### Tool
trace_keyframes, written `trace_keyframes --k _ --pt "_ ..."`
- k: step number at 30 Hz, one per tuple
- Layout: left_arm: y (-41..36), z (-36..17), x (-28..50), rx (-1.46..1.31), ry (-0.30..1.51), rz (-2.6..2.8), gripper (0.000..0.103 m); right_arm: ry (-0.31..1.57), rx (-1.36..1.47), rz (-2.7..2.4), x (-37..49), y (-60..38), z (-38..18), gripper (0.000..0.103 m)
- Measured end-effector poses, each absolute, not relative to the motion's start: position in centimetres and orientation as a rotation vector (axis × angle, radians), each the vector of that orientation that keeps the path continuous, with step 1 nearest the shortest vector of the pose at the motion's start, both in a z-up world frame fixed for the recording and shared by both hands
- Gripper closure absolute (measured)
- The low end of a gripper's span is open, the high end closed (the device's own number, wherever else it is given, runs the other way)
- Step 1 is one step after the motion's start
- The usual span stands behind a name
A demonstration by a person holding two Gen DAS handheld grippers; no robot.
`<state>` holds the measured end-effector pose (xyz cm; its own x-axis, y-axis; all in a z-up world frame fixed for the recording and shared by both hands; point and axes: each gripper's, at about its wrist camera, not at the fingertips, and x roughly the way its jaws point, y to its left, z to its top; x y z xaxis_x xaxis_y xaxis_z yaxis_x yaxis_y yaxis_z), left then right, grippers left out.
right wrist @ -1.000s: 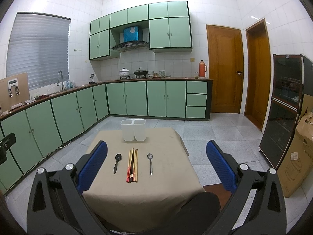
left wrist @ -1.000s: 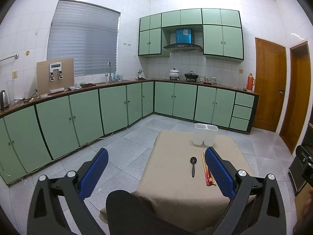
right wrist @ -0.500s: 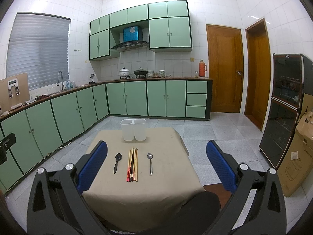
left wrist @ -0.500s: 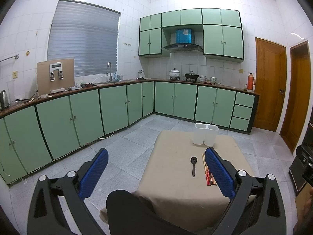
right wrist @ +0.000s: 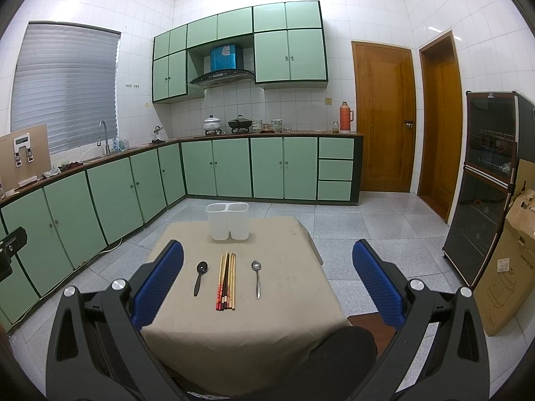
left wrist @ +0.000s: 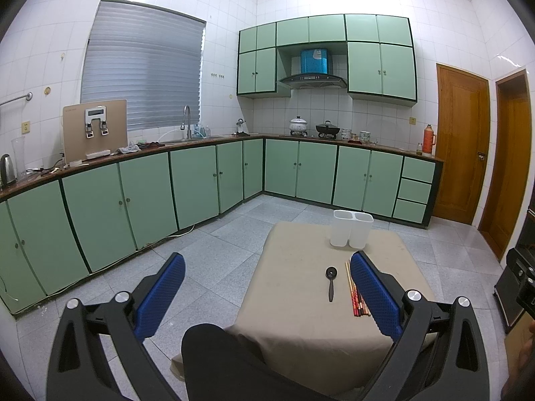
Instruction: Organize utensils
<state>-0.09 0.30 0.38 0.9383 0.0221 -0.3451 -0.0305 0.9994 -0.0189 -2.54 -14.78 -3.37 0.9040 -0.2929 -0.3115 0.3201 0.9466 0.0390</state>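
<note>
On a small table with a beige cloth (right wrist: 281,320) lie a black spoon (right wrist: 200,277), a bundle of several chopsticks (right wrist: 227,282) and a silver spoon (right wrist: 256,277), side by side. A white two-compartment holder (right wrist: 228,220) stands upright at the table's far edge, both compartments looking empty. My right gripper (right wrist: 267,267) hangs open above the near part of the table, well short of the utensils. My left gripper (left wrist: 267,282) is open too, off the table's left side; its right finger hides part of the chopsticks (left wrist: 355,292). The black spoon (left wrist: 331,282) and holder (left wrist: 351,229) show there.
Green cabinets (left wrist: 200,183) run along the left and back walls. A dark glass cupboard (right wrist: 485,180) and a cardboard box (right wrist: 511,267) stand at the right. Grey tiled floor (right wrist: 367,230) surrounds the table. A person's dark knee (left wrist: 227,361) sits at the table's near edge.
</note>
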Motion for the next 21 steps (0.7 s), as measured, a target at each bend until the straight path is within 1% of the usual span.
trace_keyframes --k 21 --pt "0.33 0.08 0.0 -0.026 0.356 0.026 0.006 0.309 0.092 -0.317 -2.59 -14.99 -3.56 0.005"
